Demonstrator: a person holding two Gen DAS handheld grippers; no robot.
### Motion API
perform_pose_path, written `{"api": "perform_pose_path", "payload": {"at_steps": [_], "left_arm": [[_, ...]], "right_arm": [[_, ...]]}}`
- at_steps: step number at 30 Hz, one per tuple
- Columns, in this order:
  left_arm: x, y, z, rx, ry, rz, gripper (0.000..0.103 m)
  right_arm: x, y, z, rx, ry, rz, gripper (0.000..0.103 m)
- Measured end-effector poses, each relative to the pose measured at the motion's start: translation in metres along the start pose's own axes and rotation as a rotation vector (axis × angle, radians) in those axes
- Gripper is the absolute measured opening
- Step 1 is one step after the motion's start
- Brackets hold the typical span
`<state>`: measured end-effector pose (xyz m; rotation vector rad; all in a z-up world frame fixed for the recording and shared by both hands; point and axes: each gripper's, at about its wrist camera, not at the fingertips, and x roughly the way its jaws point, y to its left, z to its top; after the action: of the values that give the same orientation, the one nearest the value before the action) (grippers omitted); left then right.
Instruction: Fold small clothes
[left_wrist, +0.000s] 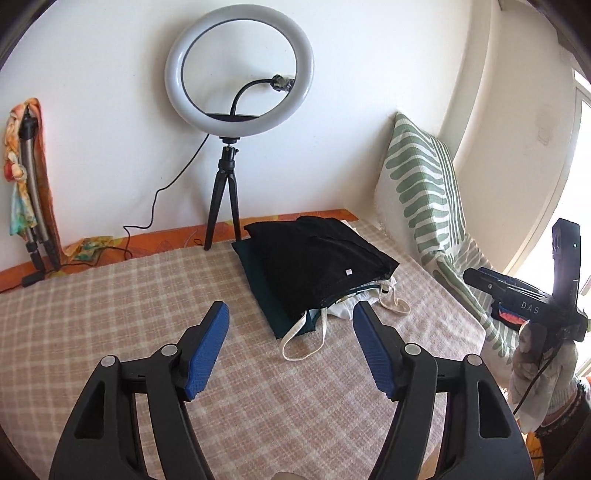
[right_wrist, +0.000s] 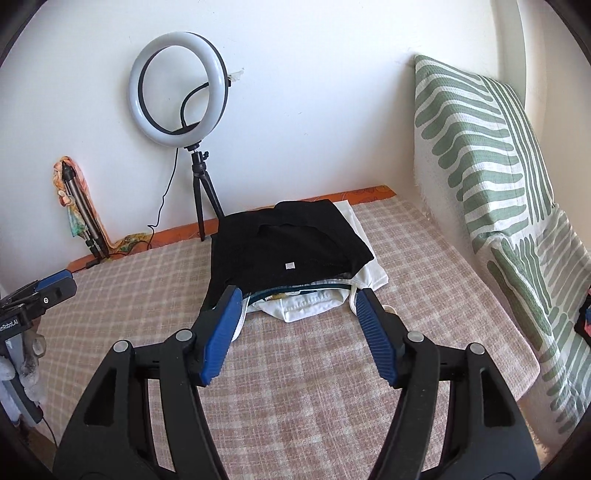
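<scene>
Jaws of both grippers are standing wide apart and holding nothing. Left gripper (left_wrist: 291, 317) is hovering over the checked bedcover (left_wrist: 110, 314), short of the clothes pile (left_wrist: 317, 273). Right gripper (right_wrist: 297, 306) is hanging just in front of that pile (right_wrist: 291, 251), its blue pads (right_wrist: 221, 336) framing the near edge.

Pile is sitting toward the far side of the bed, near the wall: black garment (right_wrist: 284, 236) on top, dark green piece (left_wrist: 266, 291) under it, white garments (right_wrist: 310, 302) poking out below, one pale strap loop (left_wrist: 306, 339) trailing onto the cover.

Judging the step: picking the next garment off the pile. Best approach seems to be pinching one layer only, at a near corner or hem of the black piece, lifting it free, then spreading it flat on the open bedcover before any fold. Strap loop could snag and drag the whites along.

Writing: small white tag (right_wrist: 289, 264) on the black garment, too small to read. Letters "DAS" are showing on the right gripper's body in the left wrist view; "nRobot.AI", partly cut off, on the left gripper's body in the right wrist view.

Ring light (left_wrist: 240, 70) on its tripod is standing by the wall; green-striped cushion (right_wrist: 480, 147) is leaning at the right.
</scene>
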<state>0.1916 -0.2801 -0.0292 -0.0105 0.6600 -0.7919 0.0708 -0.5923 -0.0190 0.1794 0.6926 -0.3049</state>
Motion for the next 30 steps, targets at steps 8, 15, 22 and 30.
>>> {"api": "perform_pose_path", "payload": {"at_steps": [8, 15, 22, 30], "left_arm": [[-0.036, -0.017, -0.015, 0.098, -0.049, 0.066, 0.083], [-0.045, -0.017, -0.026, 0.072, -0.035, 0.090, 0.089], [-0.051, -0.023, -0.030, 0.108, -0.059, 0.153, 0.102], [-0.055, -0.026, -0.030, 0.110, -0.064, 0.164, 0.102]], "right_arm": [[-0.041, 0.029, -0.013, -0.033, -0.079, -0.036, 0.090], [-0.058, 0.044, -0.019, -0.062, -0.132, -0.048, 0.101], [-0.063, 0.052, -0.022, -0.067, -0.143, -0.036, 0.103], [-0.061, 0.053, -0.023, -0.067, -0.143, -0.034, 0.103]]}}
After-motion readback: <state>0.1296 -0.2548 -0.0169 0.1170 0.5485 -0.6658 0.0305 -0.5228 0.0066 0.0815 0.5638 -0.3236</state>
